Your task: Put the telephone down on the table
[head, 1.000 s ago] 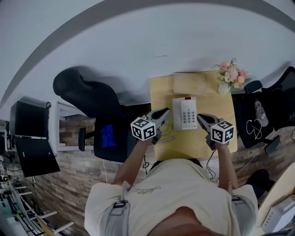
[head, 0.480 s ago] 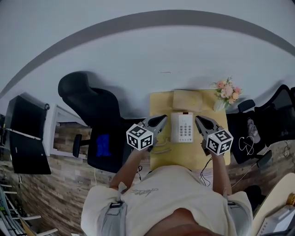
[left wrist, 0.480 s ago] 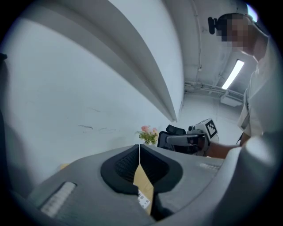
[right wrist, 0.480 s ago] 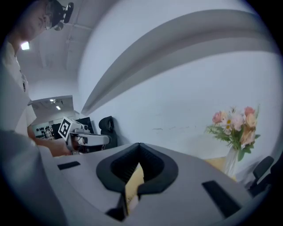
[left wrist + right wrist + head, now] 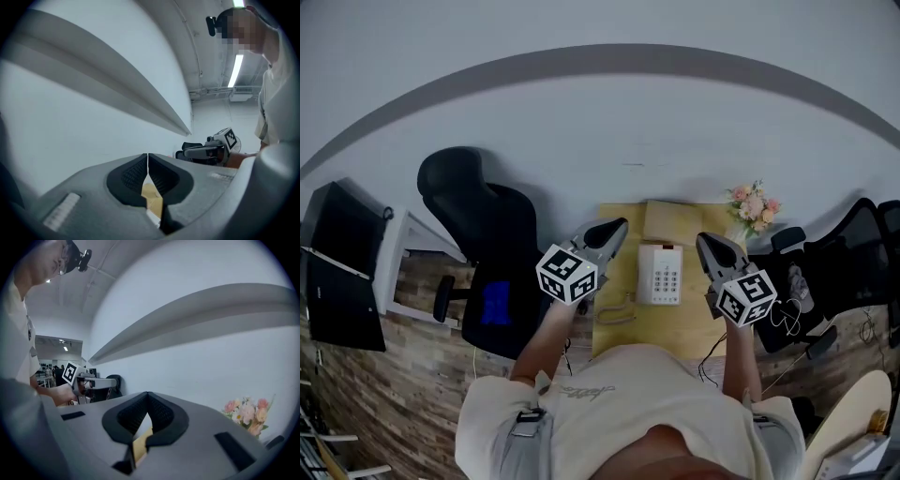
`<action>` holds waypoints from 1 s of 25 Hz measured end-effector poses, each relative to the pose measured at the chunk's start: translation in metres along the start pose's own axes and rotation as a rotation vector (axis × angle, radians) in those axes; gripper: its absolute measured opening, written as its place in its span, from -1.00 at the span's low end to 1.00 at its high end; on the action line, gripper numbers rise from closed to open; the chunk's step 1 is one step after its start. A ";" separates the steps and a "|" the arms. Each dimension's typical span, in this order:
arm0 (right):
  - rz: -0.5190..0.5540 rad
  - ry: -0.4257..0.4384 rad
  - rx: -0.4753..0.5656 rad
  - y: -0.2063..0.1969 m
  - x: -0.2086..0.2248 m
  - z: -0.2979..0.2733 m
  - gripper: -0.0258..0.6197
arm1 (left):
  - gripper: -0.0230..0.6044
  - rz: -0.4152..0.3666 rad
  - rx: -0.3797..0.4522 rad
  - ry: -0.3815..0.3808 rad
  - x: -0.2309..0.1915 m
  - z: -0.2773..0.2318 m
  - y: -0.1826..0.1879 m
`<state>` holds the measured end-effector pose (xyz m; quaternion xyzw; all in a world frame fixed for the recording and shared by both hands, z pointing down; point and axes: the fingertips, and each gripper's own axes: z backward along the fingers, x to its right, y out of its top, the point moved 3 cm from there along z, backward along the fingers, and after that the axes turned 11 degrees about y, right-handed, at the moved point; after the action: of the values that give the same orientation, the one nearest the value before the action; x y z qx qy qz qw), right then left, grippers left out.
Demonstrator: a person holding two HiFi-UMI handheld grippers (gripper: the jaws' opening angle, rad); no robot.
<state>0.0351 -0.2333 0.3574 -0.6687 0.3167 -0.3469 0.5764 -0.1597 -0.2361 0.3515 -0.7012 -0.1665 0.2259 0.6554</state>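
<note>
A white telephone (image 5: 661,274) with a keypad lies flat on the small yellow table (image 5: 619,281) in the head view. My left gripper (image 5: 617,228) is held up in the air to the left of it, shut and empty. Off to the phone's right my right gripper (image 5: 703,242) is lifted as well, shut with nothing in it. In the left gripper view the left gripper (image 5: 148,157) has its pads pressed together and points at the white wall. In the right gripper view the right gripper (image 5: 148,396) is likewise shut on nothing.
A tan box (image 5: 671,222) sits at the table's back edge and a pink flower bouquet (image 5: 752,205) at its back right corner. A coiled cord (image 5: 617,314) lies on the table's front left. Black office chairs (image 5: 478,211) stand left and right of the table.
Both grippers have risen from beside the telephone and rolled; the telephone stays flat on the table. The head view has shifted, so the table looks smaller.
</note>
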 end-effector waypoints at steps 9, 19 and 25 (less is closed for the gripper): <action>0.128 -0.003 0.056 0.039 -0.011 -0.006 -0.92 | -0.86 -0.083 0.053 0.082 -0.014 0.009 0.030; 0.139 0.010 0.047 0.038 -0.021 -0.011 -0.92 | -0.86 -0.080 0.069 0.096 -0.014 0.018 0.029; 0.125 0.009 0.038 0.034 -0.021 -0.009 -0.92 | -0.86 -0.086 0.047 0.101 -0.016 0.019 0.019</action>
<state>0.0150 -0.2255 0.3224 -0.6347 0.3539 -0.3194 0.6082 -0.1842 -0.2304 0.3331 -0.6884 -0.1580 0.1655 0.6883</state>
